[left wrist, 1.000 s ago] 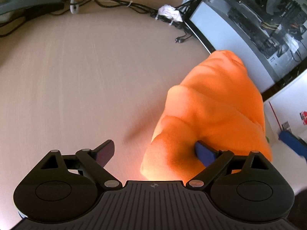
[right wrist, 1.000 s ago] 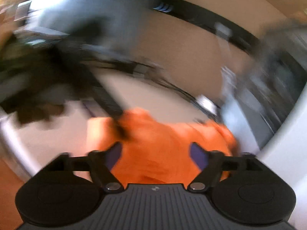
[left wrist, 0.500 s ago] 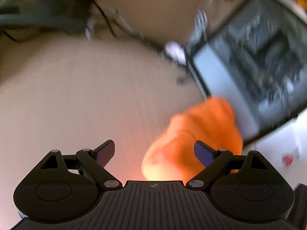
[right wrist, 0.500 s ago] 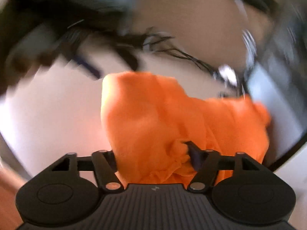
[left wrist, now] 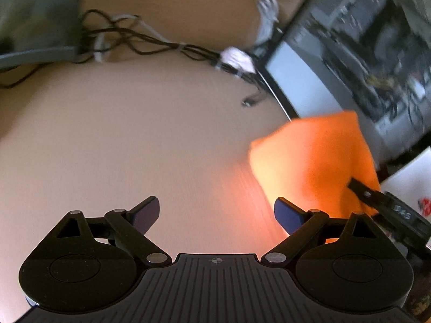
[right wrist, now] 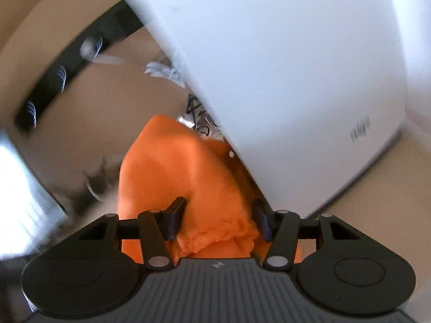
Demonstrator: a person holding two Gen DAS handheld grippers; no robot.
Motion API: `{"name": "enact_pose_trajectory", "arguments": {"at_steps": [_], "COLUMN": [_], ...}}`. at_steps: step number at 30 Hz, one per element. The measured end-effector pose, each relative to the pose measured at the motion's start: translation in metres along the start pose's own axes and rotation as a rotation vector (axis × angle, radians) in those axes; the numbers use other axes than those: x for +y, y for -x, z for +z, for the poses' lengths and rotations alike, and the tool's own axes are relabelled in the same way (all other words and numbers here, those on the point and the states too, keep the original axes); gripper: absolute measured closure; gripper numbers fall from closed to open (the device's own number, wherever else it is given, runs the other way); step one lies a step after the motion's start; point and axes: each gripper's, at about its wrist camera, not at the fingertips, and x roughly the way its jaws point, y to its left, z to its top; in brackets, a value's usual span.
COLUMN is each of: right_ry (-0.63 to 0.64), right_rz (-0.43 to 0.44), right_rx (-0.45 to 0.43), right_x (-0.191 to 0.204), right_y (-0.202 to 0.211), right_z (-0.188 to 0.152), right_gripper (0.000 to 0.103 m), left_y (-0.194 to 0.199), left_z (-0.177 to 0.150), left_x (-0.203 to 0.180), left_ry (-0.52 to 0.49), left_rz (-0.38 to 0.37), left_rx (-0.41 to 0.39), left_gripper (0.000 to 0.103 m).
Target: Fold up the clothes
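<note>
Left gripper (left wrist: pixel 216 215), low in the left wrist view, stands spread wide with only bare table (left wrist: pixel 121 140) between its pads. Right of centre in this frame the orange cloth (left wrist: pixel 312 156) hangs bunched, the right gripper's finger (left wrist: pixel 362 189) biting into its lower right edge.

Low in the right wrist view, the right gripper (right wrist: pixel 218 220) is closing, a crumpled wad of cloth (right wrist: pixel 175 172) between its pads, which press into it. From centre frame the fabric drapes away, beside a white case (right wrist: pixel 282 67). It looks light, soft and limp, likely to sag and slip; a hem or corner probably gives a surer hold than a loose bunch.
</note>
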Motion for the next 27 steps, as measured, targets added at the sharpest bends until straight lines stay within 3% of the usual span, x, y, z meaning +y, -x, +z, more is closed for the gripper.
{"name": "enact_pose_trajectory", "arguments": {"at_steps": [6, 10, 17, 22, 25, 27], "right_ry": [0.116, 0.1, -0.003, -0.258, -0.499, -0.738], "right_rz": [0.175, 0.262, 0.44, 0.6, 0.673, 0.676], "right_rx": [0.15, 0.229, 0.409, 0.569, 0.6, 0.607], "right_x": [0.041, 0.075, 0.123, 0.146, 0.133, 0.111], "right_y": [-0.037, -0.048, -0.048, -0.052, -0.056, -0.063], "right_z": [-0.015, -0.029, -0.068, -0.087, -0.088, -0.098], "right_gripper": [0.049, 0.049, 0.05, 0.055, 0.055, 0.055], "left_y": [0.015, 0.036, 0.075, 0.123, 0.146, 0.15], "left_z": [-0.005, -0.007, -0.02, -0.023, -0.021, -0.019], "left_x": [-0.006, 0.01, 0.056, 0.1, 0.123, 0.13], "left_ry": [-0.086, -0.088, -0.007, 0.107, 0.186, 0.219], "left_rz": [0.072, 0.136, 0.185, 0.188, 0.19, 0.182], "left_rx": [-0.039, -0.084, -0.141, -0.262, -0.348, -0.368], "left_gripper": [0.007, 0.006, 0.006, 0.006, 0.005, 0.005]}}
